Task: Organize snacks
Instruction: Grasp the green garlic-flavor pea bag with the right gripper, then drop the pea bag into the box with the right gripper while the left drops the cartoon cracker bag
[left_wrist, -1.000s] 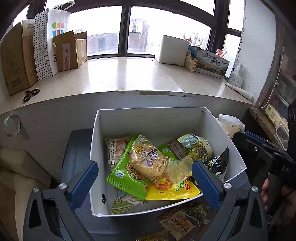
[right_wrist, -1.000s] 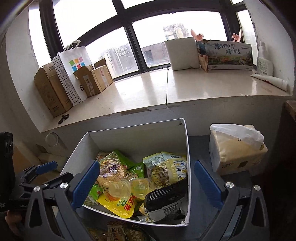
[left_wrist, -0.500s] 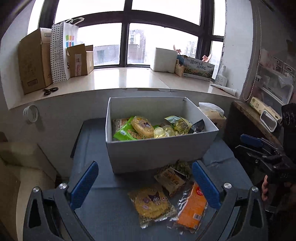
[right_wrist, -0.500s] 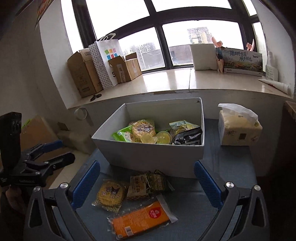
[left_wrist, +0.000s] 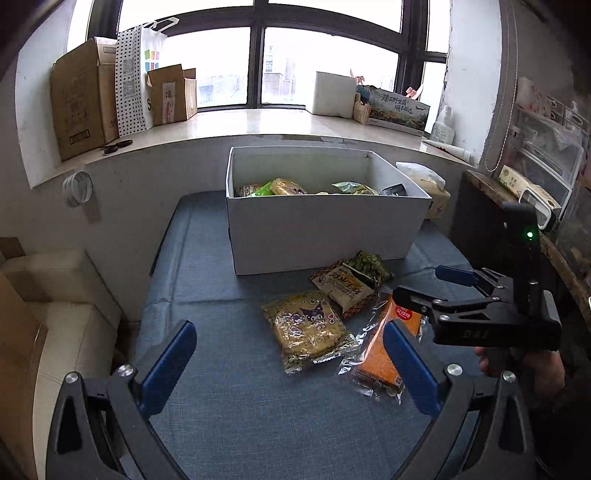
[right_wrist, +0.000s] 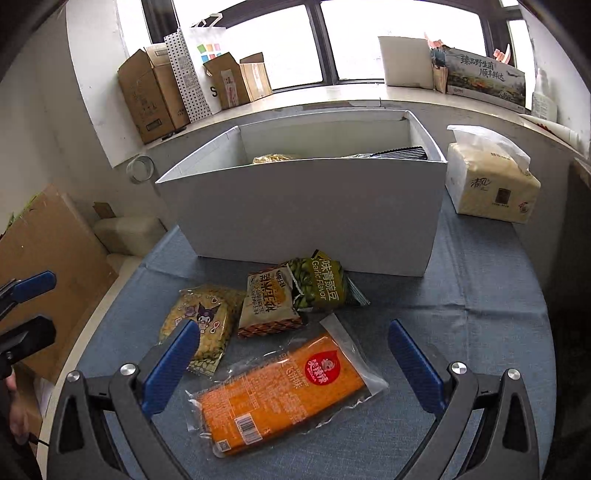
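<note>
Through the left wrist camera I see my left gripper held low over the blue cloth, pointing toward the white box, its jaws spread wide with nothing between them. Ahead of it lie four loose snacks: the yellow cartoon pack nearest the middle, the beige pack and green pea pack just in front of the box wall, and the orange pack partly behind my right-hand fingertip. The box holds more packets, only their tops showing over the rim. At the right edge a hand grips the handle of the right gripper, which reaches in sideways above the orange pack; its jaws stand apart, empty.

Through the right wrist camera my right gripper hovers over the orange pack, which lies flat between the two widely parted fingers without touching either. The yellow cartoon pack sits partly behind the left finger; the beige pack and green pea pack overlap just before the box. A tissue pack stands right of the box. The left gripper's tips poke in at the far left, apart.
</note>
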